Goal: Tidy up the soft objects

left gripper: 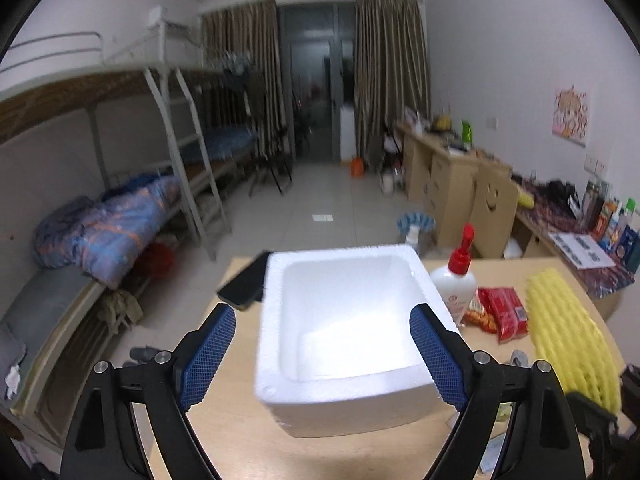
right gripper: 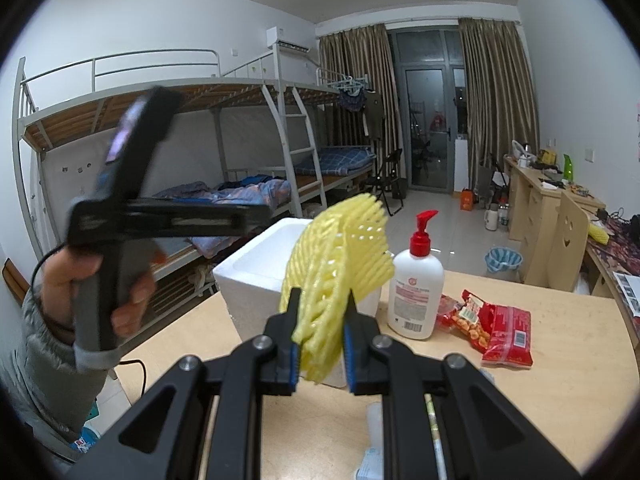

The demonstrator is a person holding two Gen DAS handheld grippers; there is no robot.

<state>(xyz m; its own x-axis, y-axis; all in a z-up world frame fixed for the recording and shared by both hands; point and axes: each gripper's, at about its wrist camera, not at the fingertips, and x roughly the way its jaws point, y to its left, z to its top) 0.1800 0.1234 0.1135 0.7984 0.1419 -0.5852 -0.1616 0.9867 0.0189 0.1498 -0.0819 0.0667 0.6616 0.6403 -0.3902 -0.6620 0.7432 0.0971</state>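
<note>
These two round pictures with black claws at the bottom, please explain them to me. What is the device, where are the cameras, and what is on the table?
No robot here: a person holds a hand-operated clamp in each hand, with a wide-angle camera looking along its two fingers. The left camera shows the left gripper open, above a white foam box that looks empty. The right camera shows the right gripper shut on a yellow foam net; the person's left hand with its tool is at the side. On the wooden table stand the box and a pump bottle, beside red snack packets.
</note>
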